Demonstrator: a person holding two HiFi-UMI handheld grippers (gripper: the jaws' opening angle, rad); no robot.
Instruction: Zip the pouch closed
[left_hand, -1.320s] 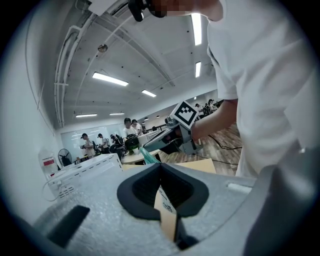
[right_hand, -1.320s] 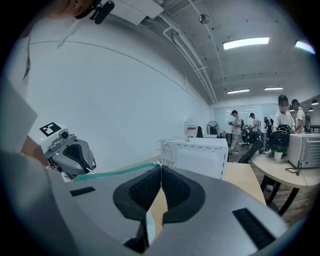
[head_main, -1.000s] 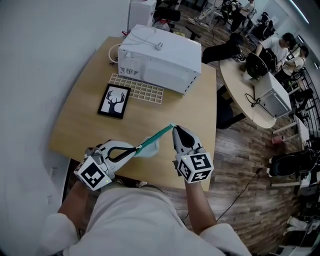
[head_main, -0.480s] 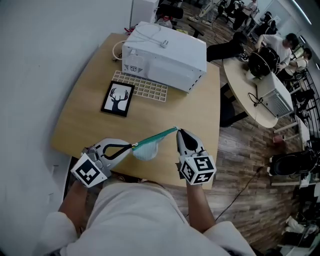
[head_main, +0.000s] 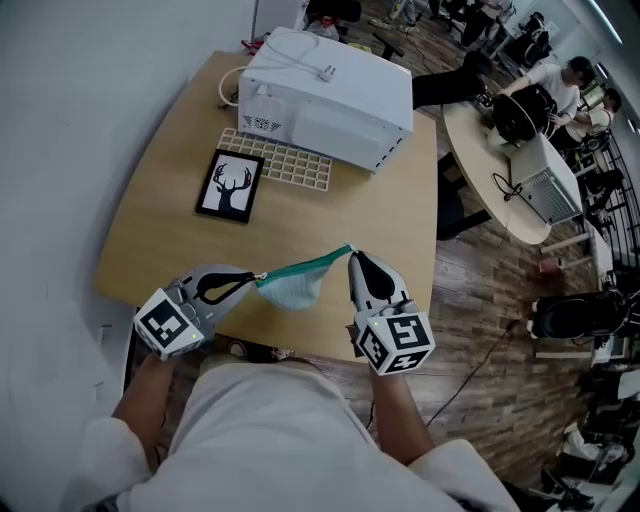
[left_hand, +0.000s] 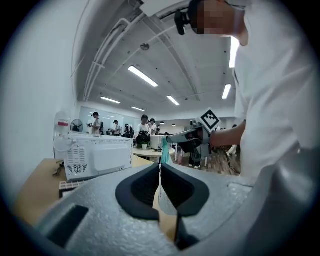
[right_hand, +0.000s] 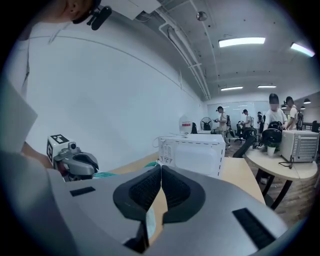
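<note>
A pale pouch (head_main: 295, 288) with a teal zip edge hangs stretched between my two grippers, above the front of the wooden table (head_main: 170, 230). My left gripper (head_main: 254, 277) is shut on the zip's left end. My right gripper (head_main: 351, 256) is shut on the zip's right end, a little higher. In the left gripper view the shut jaws pinch the pouch's thin edge (left_hand: 164, 152), with the right gripper (left_hand: 192, 137) beyond it. In the right gripper view the pouch (right_hand: 149, 220) shows under the shut jaws and the left gripper (right_hand: 75, 162) is at the far end. The zip slider is too small to make out.
A white microwave (head_main: 330, 95) stands at the table's back, with a white gridded tray (head_main: 275, 170) and a framed deer picture (head_main: 228, 187) in front of it. To the right is a round table (head_main: 490, 170) where people sit. The table's front edge runs just below the grippers.
My left gripper has moved left and rolled, drawing the teal zip edge out longer and nearer level. The right gripper has barely shifted.
</note>
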